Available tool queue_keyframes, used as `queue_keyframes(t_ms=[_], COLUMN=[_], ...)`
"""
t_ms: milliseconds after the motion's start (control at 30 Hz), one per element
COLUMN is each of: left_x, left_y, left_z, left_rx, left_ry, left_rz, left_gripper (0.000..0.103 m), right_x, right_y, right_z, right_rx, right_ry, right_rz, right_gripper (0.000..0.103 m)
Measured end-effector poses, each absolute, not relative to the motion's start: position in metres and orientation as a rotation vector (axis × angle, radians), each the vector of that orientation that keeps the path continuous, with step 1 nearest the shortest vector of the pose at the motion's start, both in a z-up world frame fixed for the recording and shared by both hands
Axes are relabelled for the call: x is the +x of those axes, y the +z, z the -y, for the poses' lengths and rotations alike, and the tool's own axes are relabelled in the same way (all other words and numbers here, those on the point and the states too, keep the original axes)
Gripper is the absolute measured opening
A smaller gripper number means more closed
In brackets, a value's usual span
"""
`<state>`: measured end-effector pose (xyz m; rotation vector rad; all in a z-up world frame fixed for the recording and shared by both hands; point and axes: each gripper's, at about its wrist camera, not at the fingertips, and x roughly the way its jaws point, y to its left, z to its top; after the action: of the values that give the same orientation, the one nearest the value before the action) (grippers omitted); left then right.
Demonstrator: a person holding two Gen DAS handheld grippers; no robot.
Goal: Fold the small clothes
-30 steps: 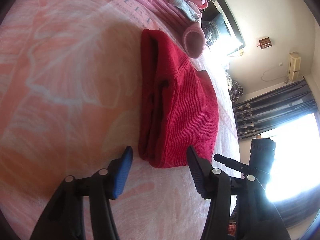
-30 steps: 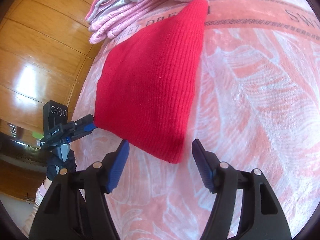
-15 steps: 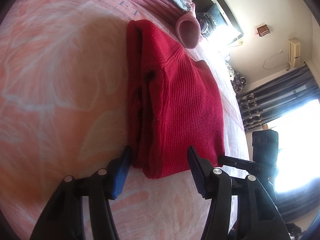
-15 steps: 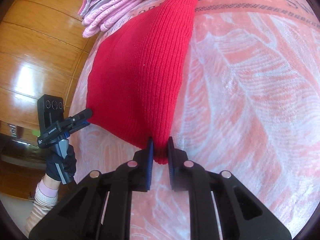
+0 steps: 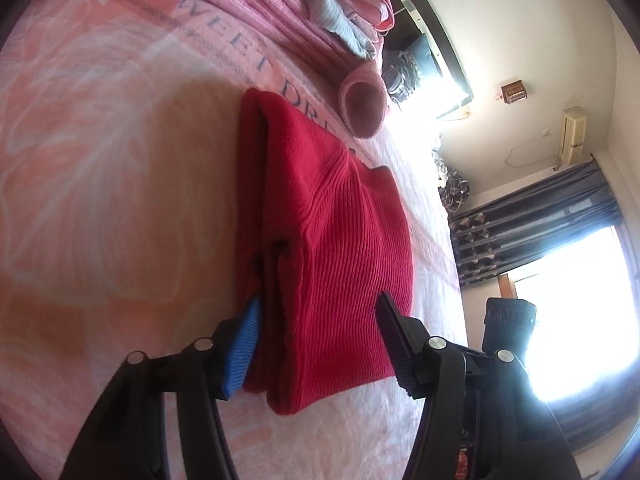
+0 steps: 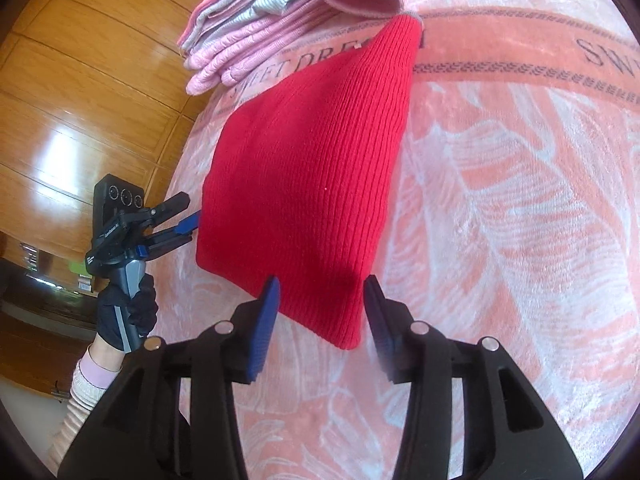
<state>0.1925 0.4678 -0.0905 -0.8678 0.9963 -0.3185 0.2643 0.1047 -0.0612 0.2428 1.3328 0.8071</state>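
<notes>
A pink and coral blanket (image 6: 520,220) with a leaf pattern and printed lettering covers the bed. A wooden panelled wall (image 6: 80,80) stands beside it. Dark curtains (image 5: 532,232) hang next to a bright window (image 5: 576,312). An air conditioner (image 5: 573,136) is mounted high on the white wall (image 5: 520,20).

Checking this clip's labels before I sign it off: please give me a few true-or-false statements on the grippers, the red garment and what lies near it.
1. The right gripper is shut on the red knit garment. False: its jaws stand open astride a corner.
2. The left gripper is open. True.
3. The garment lies folded on the pink bedspread. True.
4. A stack of pink clothes lies beyond the garment. True.
5. The garment is blue. False: red.
</notes>
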Motion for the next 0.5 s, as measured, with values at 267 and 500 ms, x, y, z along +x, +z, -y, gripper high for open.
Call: queue_keyframes(t_ms=[267,500], left_x=[0.223,0.254], left_y=[-0.124,-0.132], left_z=[-0.491,-0.476], left_rx=[-1.005,-1.029], left_ry=[-0.285,-0.377], left_rz=[-1.031,-1.015], left_gripper=[0.06,0.06], right_x=[0.277,0.287], right_y=[-0.072,-0.073], right_z=[-0.103,-0.095], right_rx=[0.274,0.334], right_ry=[0.803,0.791], right_rz=[-1.349,-1.333], right_gripper=[0.044,0.049])
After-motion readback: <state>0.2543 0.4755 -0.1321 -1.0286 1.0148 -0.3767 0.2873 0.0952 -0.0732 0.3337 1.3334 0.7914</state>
